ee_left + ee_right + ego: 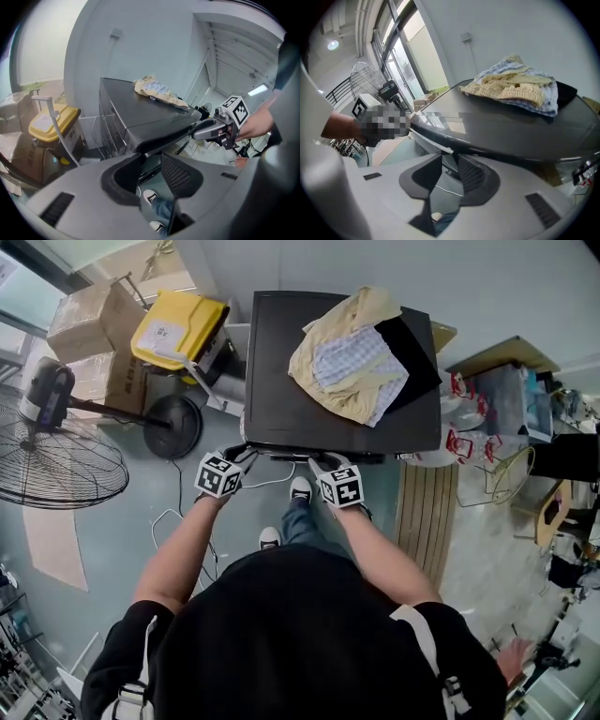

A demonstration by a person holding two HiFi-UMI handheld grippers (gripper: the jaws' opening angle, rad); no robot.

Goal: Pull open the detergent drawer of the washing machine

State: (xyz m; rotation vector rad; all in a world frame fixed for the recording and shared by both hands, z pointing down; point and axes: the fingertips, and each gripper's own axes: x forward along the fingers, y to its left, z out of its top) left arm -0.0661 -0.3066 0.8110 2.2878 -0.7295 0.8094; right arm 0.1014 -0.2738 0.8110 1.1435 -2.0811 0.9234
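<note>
The washing machine [337, 399] is a dark box seen from above, with a heap of yellow, checked and black clothes [354, 357] on its lid. Its front face is hidden in the head view, and I cannot make out the detergent drawer in any view. My left gripper [239, 452] is at the left end of the machine's top front edge, my right gripper [323, 463] near the middle. In the left gripper view the jaws [151, 159] stand apart with the dark front lip [164, 133] at their tips. In the right gripper view the jaws [450, 159] also straddle that lip [440, 145], closer together.
A yellow bin [178, 329] and cardboard boxes [89, 320] stand left of the machine, with a floor fan [56, 465] nearer. A white cable [178, 517] lies on the floor. Wooden slats [427, 512] and a cluttered table [506, 390] are at the right. The person's shoes [300, 488] are just before the machine.
</note>
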